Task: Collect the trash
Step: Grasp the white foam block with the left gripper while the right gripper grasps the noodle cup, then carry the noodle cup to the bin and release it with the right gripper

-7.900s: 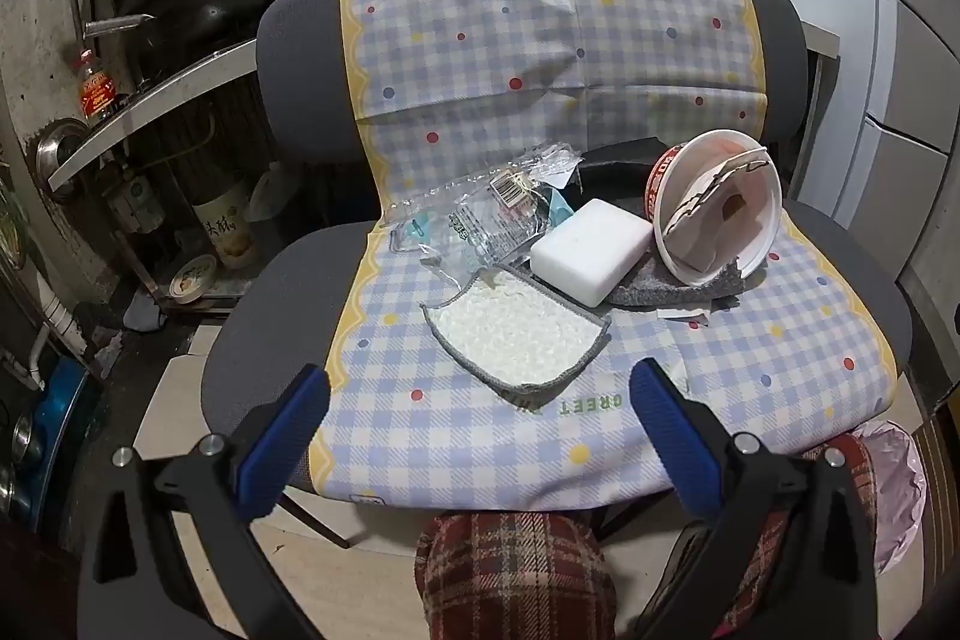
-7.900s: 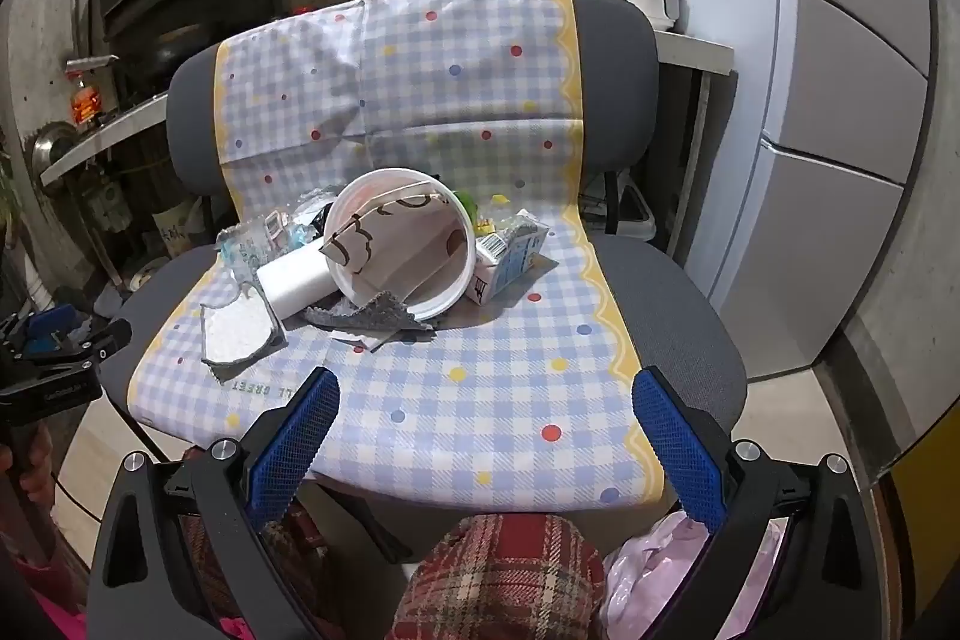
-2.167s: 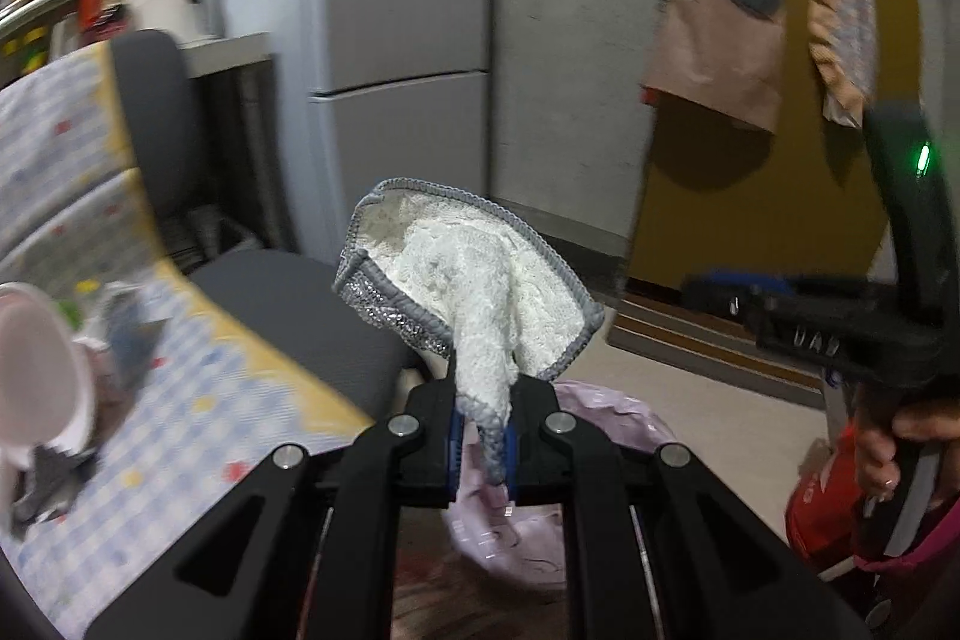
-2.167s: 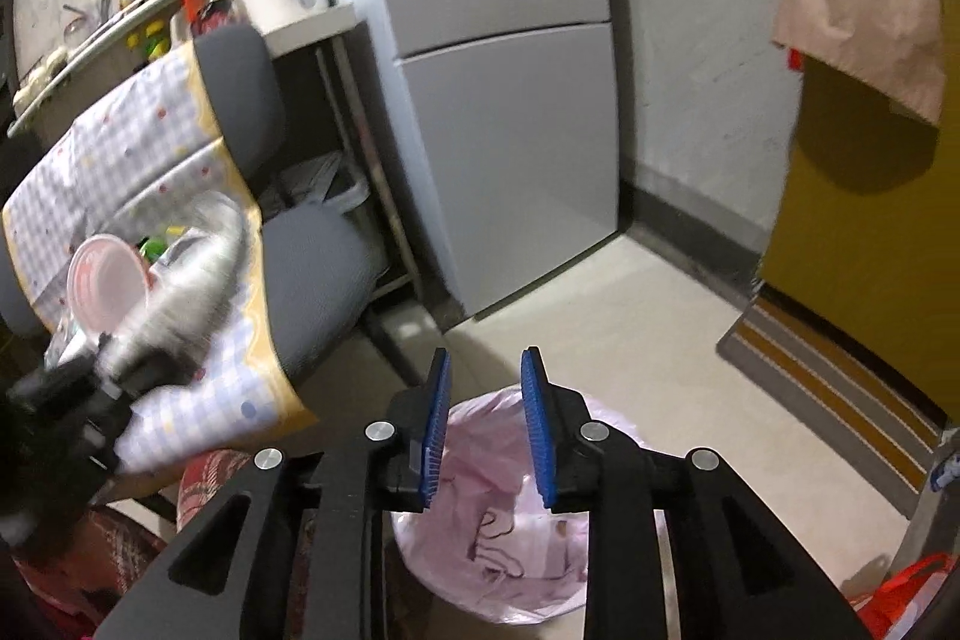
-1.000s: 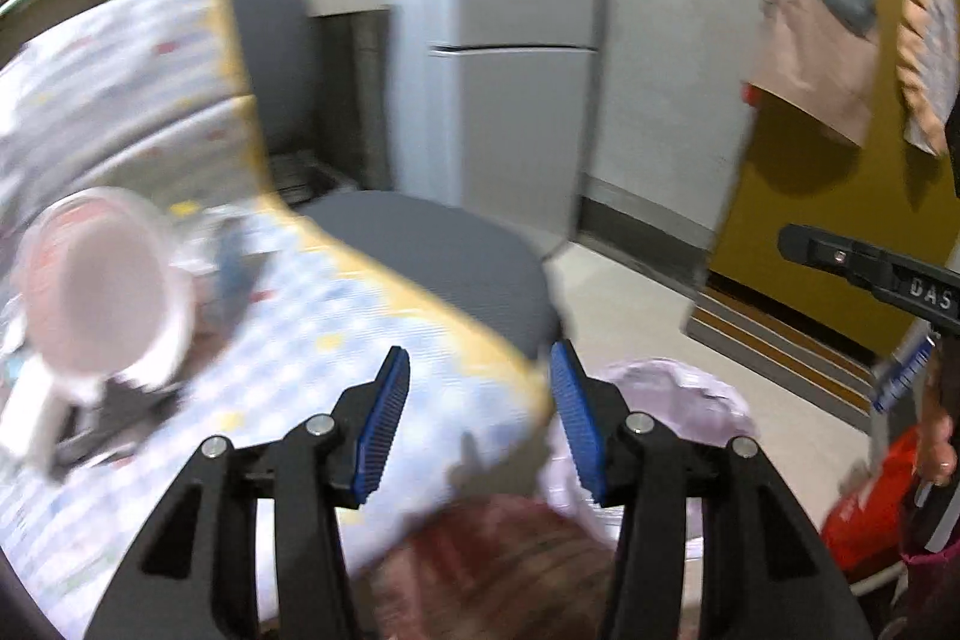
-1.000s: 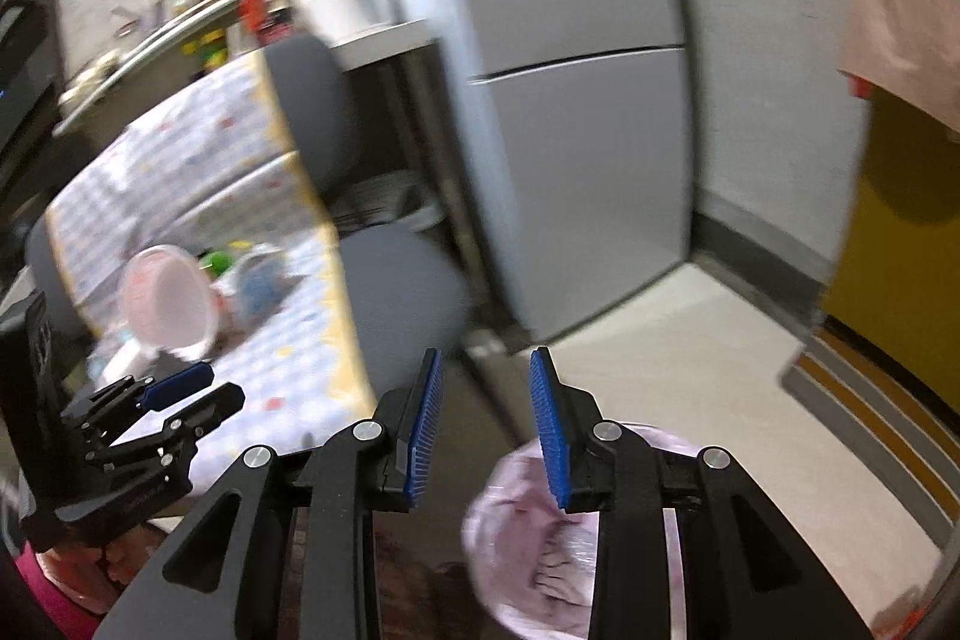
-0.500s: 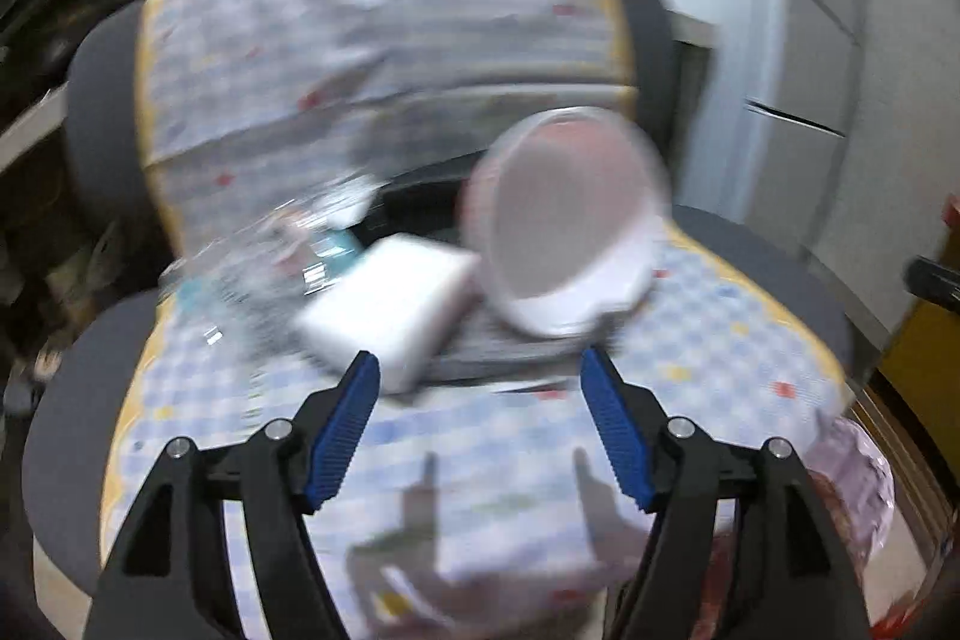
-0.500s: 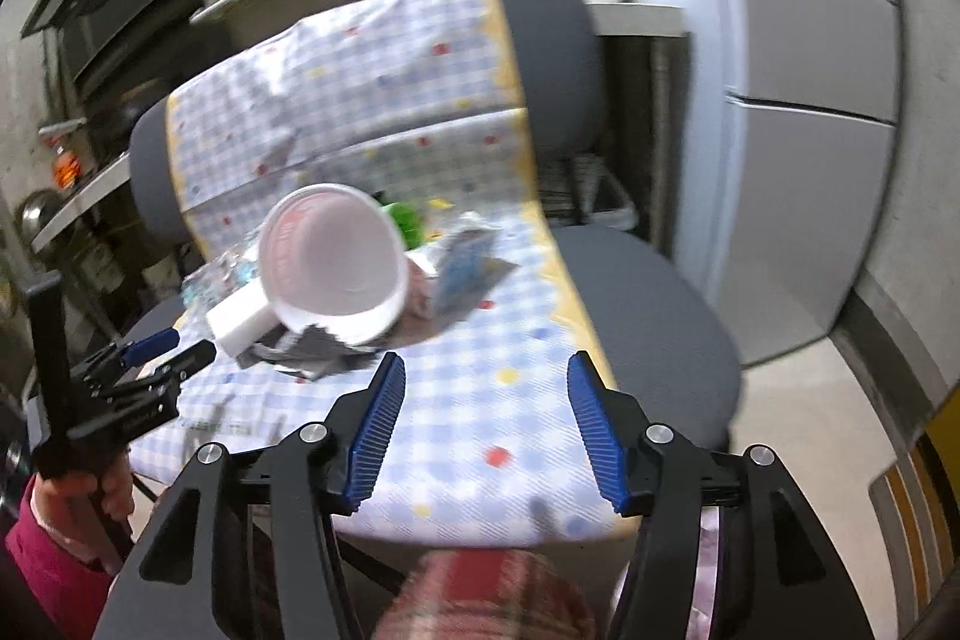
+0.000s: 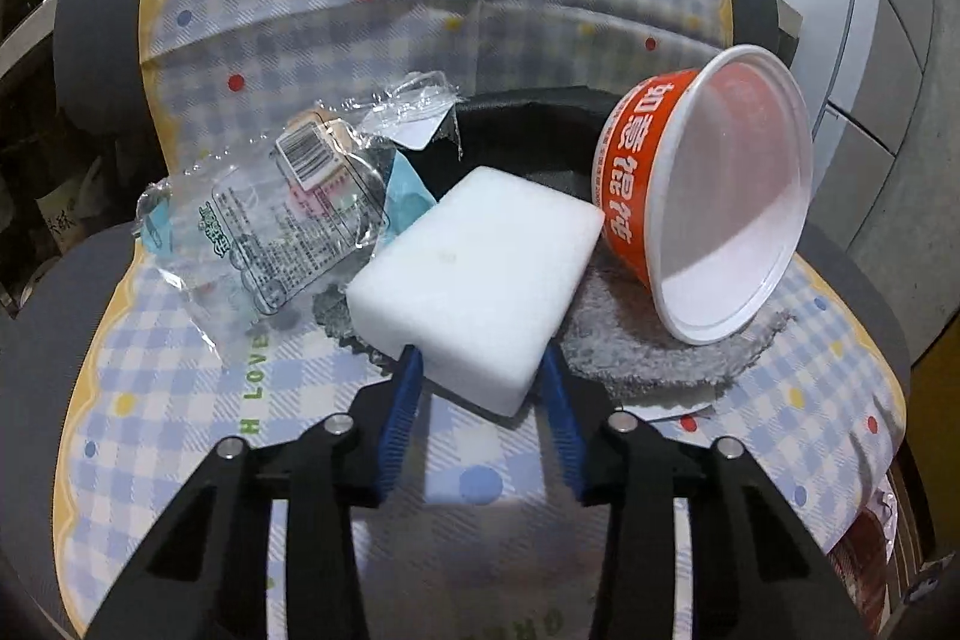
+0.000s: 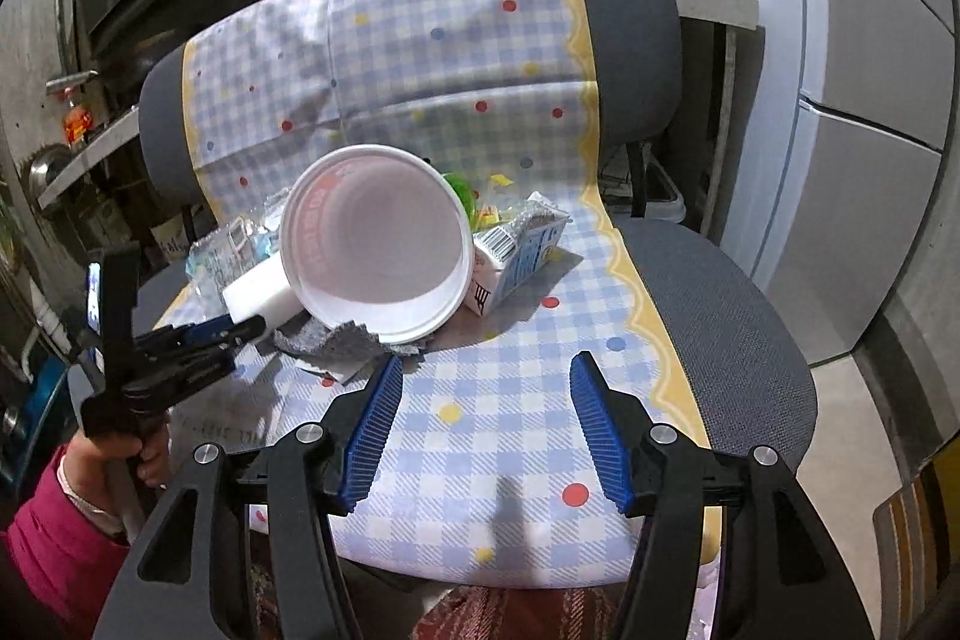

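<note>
Office chair (image 10: 714,316) draped with a blue-checked dotted cloth (image 9: 492,484), carrying the trash; all positions are given relative to the white foam sponge block (image 9: 480,274). The block lies at the middle of the seat, its far right corner against an orange instant-noodle bowl (image 9: 708,196) tipped on its side with the white interior facing outward and Chinese characters printed on the wall. Beneath the block and bowl spreads a grey scouring cloth (image 9: 654,340). To the block's left lies a crumpled clear plastic wrapper (image 9: 282,214) bearing a barcode and small printed text, too fine to read. In the right wrist view a small blue-and-white carton (image 10: 516,256) with a barcode rests beyond the bowl, on the side away from the block. The cloth in front of the block shows the letters "H LOVE". Left tongs (image 9: 480,388): blue pads either side of the block's near end, touching or nearly touching it; whether the grip is firm cannot be told. Right tongs (image 10: 480,400): spread wide, empty, above bare cloth in front of the bowl.
</note>
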`<state>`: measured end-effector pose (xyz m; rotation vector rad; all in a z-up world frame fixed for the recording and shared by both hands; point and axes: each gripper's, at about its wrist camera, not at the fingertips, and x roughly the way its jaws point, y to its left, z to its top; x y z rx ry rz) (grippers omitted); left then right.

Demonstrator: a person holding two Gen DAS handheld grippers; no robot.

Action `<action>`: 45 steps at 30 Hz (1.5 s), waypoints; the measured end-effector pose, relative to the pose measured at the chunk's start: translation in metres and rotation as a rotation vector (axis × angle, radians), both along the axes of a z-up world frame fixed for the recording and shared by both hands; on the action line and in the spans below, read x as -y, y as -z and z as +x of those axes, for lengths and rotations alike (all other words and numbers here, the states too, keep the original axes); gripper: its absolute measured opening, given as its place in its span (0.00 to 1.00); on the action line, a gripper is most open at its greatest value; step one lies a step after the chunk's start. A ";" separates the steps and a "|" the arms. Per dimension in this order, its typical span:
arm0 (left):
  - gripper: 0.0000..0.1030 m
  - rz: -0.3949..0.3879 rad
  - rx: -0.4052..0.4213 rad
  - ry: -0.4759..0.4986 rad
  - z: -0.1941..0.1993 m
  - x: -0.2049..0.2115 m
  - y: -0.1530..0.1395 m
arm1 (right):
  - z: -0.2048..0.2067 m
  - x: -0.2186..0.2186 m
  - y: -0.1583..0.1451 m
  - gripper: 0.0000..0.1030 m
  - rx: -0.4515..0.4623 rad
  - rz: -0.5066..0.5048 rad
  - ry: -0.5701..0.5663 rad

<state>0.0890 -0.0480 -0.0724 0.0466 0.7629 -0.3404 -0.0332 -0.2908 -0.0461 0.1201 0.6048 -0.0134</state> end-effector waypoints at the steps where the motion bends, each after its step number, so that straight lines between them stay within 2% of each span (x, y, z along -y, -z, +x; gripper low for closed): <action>1: 0.34 -0.004 0.007 0.002 -0.002 -0.002 0.000 | 0.001 0.000 0.001 0.58 -0.003 -0.002 -0.001; 4: 0.32 -0.035 0.034 -0.006 -0.014 -0.013 -0.013 | 0.005 -0.002 0.003 0.58 -0.009 0.002 -0.009; 7: 0.32 -0.063 0.093 -0.027 -0.037 -0.030 -0.037 | 0.014 -0.008 0.006 0.58 -0.008 -0.003 -0.034; 12: 0.32 -0.072 0.158 -0.085 -0.055 -0.048 -0.065 | 0.042 -0.013 0.010 0.56 0.001 -0.011 -0.061; 15: 0.32 -0.068 0.170 -0.106 -0.055 -0.052 -0.070 | 0.065 -0.013 0.012 0.39 0.010 -0.022 -0.059; 23: 0.32 -0.074 0.126 -0.115 -0.041 -0.049 -0.054 | 0.125 -0.003 0.028 0.31 -0.007 -0.014 -0.047; 26: 0.32 -0.071 0.114 -0.115 -0.038 -0.047 -0.049 | 0.138 -0.002 0.035 0.22 -0.020 -0.001 -0.048; 27: 0.32 -0.072 0.111 -0.115 -0.038 -0.047 -0.048 | 0.140 -0.002 0.036 0.15 -0.025 0.009 -0.052; 28: 0.32 -0.070 0.110 -0.115 -0.038 -0.046 -0.048 | 0.141 -0.003 0.035 0.09 -0.029 0.021 -0.057; 29: 0.32 -0.068 0.111 -0.113 -0.038 -0.046 -0.048 | 0.139 -0.003 0.033 0.08 -0.028 0.028 -0.058; 38: 0.32 -0.086 0.166 -0.087 -0.060 -0.039 -0.069 | 0.089 -0.003 -0.032 0.05 -0.006 0.185 -0.092; 41: 0.32 -0.095 0.187 -0.064 -0.072 -0.032 -0.076 | 0.070 0.002 -0.043 0.04 -0.010 0.214 -0.080; 45: 0.32 -0.092 0.196 -0.018 -0.087 -0.016 -0.076 | 0.045 0.007 -0.038 0.01 -0.020 0.147 -0.026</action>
